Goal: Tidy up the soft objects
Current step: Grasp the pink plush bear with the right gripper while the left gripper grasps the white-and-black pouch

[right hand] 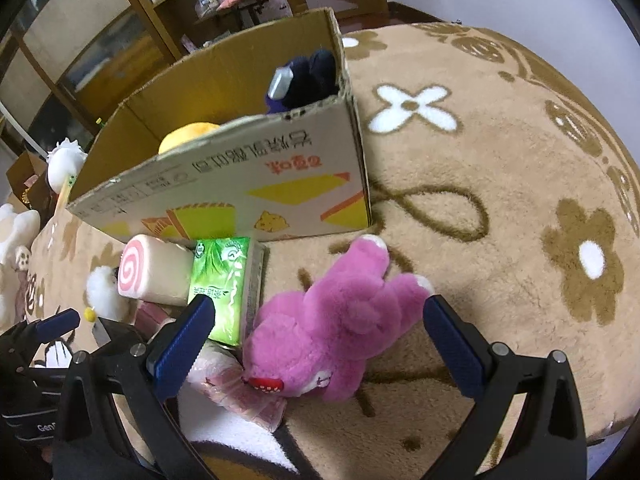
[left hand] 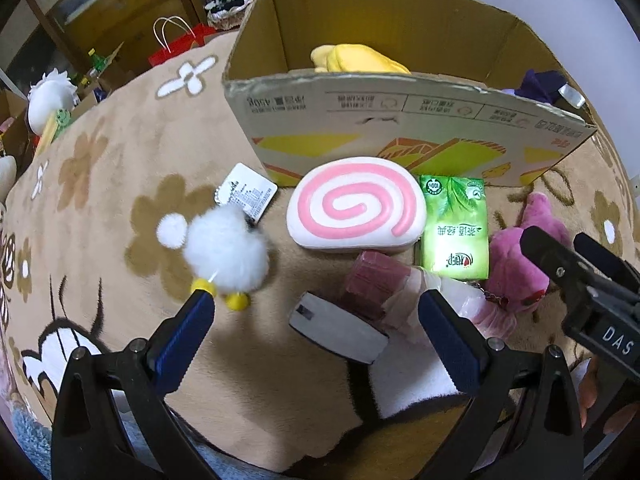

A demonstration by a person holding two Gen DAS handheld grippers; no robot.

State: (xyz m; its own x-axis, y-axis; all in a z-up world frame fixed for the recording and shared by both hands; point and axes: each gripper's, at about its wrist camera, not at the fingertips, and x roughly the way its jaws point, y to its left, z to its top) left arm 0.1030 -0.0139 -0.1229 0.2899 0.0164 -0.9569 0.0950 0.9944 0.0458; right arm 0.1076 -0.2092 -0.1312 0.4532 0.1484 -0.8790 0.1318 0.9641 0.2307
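A pink plush bear (right hand: 340, 320) lies on the blanket between the wide-apart fingers of my open right gripper (right hand: 320, 312); it also shows at the right of the left wrist view as the bear (left hand: 520, 264). My left gripper (left hand: 316, 304) stands open above a grey-white block (left hand: 340, 332) and a maroon wrapped item (left hand: 376, 284). A pink-swirl roll squishy (left hand: 356, 208), a green tissue pack (left hand: 458, 228) and a white fluffy chick (left hand: 228, 252) with a tag lie before the cardboard box (left hand: 400, 120), which holds a yellow plush (left hand: 360, 60) and a dark plush (right hand: 308, 76).
A beige flowered blanket (right hand: 500, 200) covers the surface, with open room to the right of the box. Wooden shelves (right hand: 120, 20), a red bag (left hand: 180, 46) and white plush toys (left hand: 48, 100) stand at the back left.
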